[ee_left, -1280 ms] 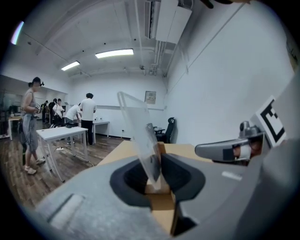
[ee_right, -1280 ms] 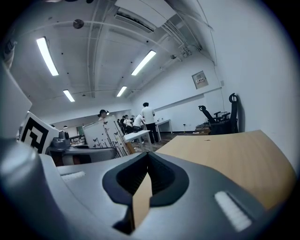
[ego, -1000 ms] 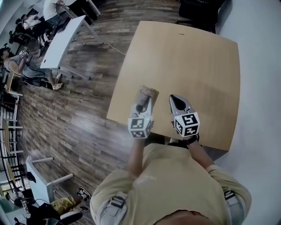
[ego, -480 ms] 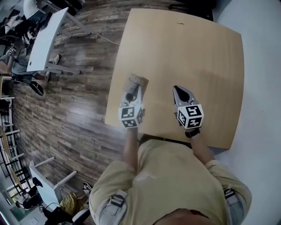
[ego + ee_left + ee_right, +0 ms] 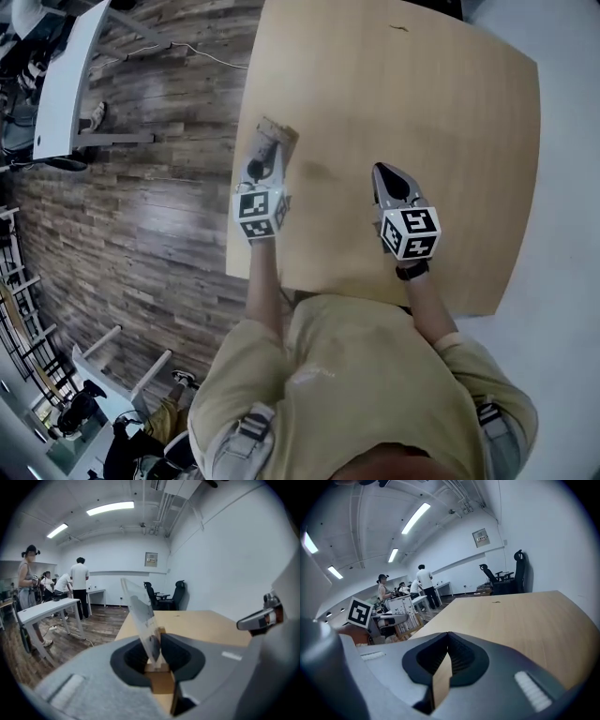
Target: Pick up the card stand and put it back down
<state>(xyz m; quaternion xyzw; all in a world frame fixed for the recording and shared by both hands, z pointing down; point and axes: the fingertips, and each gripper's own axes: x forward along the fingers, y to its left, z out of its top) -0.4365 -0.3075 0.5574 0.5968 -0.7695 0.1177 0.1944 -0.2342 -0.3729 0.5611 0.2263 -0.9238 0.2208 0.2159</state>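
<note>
The card stand [image 5: 273,139], a clear sheet in a small wooden base, is held in my left gripper [image 5: 263,161] over the wooden table [image 5: 450,112], close to its left edge. In the left gripper view the jaws are shut on the stand's wooden base [image 5: 158,670], and the clear sheet [image 5: 140,613] leans up to the left. Whether the base touches the table I cannot tell. My right gripper [image 5: 388,177] hovers to the right over the table. Its jaws meet with nothing between them [image 5: 447,638].
A dark wood floor [image 5: 141,187] lies left of the table, with a white desk [image 5: 61,84] beyond. Several people [image 5: 78,585] stand by white desks. Black office chairs [image 5: 166,594] sit past the table's far end. A white wall [image 5: 225,564] runs along the right.
The left gripper has carried the card stand forward and left, nearer the table's left edge. The right gripper has moved forward too, and the two now stand farther apart.
</note>
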